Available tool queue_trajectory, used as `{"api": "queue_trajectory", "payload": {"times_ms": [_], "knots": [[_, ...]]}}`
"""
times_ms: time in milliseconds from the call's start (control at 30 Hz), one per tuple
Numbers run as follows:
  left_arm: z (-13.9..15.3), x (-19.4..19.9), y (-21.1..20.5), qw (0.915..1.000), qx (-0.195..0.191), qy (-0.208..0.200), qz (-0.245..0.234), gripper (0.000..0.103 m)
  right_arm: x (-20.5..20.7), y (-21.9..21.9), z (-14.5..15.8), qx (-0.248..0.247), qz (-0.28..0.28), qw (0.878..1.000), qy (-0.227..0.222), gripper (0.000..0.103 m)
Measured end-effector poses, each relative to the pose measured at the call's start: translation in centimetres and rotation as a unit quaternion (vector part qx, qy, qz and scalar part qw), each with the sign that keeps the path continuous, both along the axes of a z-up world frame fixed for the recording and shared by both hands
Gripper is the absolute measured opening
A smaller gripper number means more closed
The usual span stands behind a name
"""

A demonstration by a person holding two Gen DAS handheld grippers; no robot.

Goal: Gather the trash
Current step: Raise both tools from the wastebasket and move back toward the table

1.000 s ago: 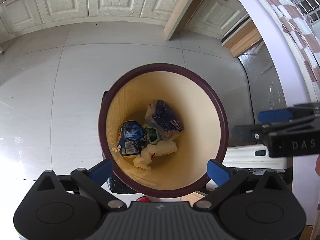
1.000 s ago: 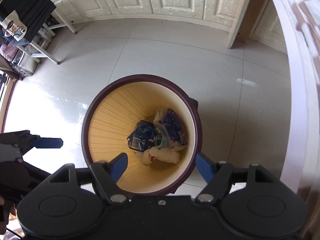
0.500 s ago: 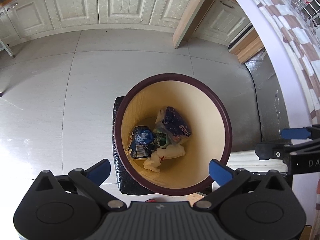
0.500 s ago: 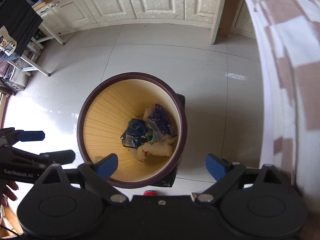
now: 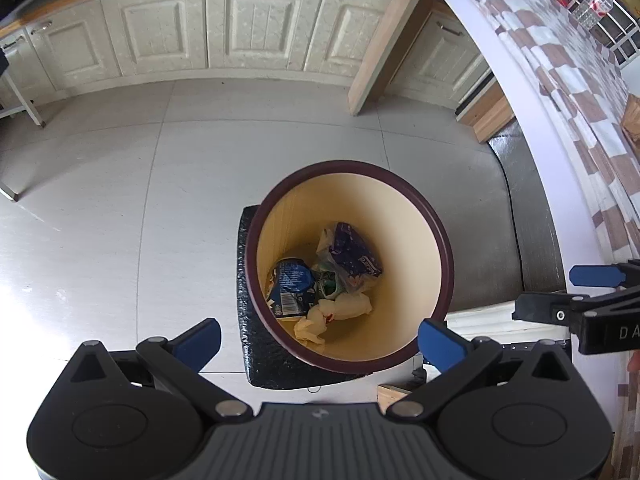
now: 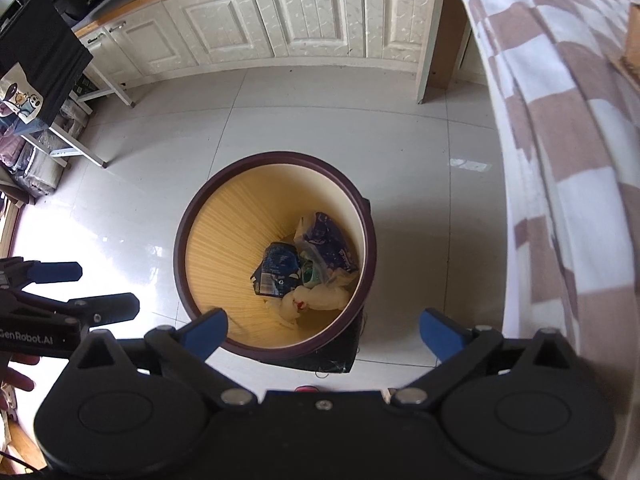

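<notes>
A round bin with a dark maroon rim (image 5: 352, 166) (image 6: 276, 157) and cream inside stands on the tiled floor below both grippers. At its bottom lie a crumpled blue wrapper (image 5: 292, 284) (image 6: 276, 268), a purple packet (image 5: 352, 256) (image 6: 328, 244) and white tissue (image 5: 344, 308) (image 6: 320, 298). My left gripper (image 5: 320, 340) hangs above the bin's near rim, open and empty. My right gripper (image 6: 324, 332) is also above the near rim; its jaws are opening, with nothing between them. Each gripper shows at the edge of the other's view, the right (image 5: 592, 292) and the left (image 6: 60, 288).
The bin sits on a black mat (image 5: 246, 280). A table with a brown-and-white checked cloth (image 5: 580, 100) (image 6: 560, 120) runs along the right. Cream cabinets (image 5: 240, 28) and a wooden post (image 5: 384, 40) line the far side. A metal rack with dark cloth (image 6: 40, 80) stands left.
Both grippers have risen away from the bin, which now looks smaller and lower in both views. The right gripper's jaws have spread wider. The trash in the bin has not moved.
</notes>
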State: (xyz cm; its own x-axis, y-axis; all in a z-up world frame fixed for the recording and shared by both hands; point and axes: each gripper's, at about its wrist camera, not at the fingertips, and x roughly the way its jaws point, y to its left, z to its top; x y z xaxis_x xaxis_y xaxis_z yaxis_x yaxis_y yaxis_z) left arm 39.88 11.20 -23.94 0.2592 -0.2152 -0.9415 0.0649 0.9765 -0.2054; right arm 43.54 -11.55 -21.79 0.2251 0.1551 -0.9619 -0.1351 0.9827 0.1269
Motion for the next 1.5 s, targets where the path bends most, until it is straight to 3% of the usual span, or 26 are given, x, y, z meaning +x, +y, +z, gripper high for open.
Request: {"api": "queue_trajectory", "payload": {"times_ms": [467,833,1167,1500], "knots": [[6.5,-4.7,1.7,0.9972,0.005,-0.058,0.048,0.103,-3.6,0.4,7.2,0.011,0.022,0.998,-0.064,0.103],[12.3,-8.4,0.5,0.9892,0.006,-0.131,0.066,0.103,-7.2,-2.0,13.6,0.029,0.004,0.991,-0.131,0.103],[17.1,-12.1,-3.6,0.9771,0.001,-0.199,0.075,0.103,-11.2,-7.0,18.3,0.041,-0.005,0.978,-0.204,0.103],[20.4,-15.7,-11.3,0.9653,-0.003,-0.249,0.079,0.103,-15.0,-14.4,21.1,0.046,0.009,0.963,-0.265,0.103]]}}
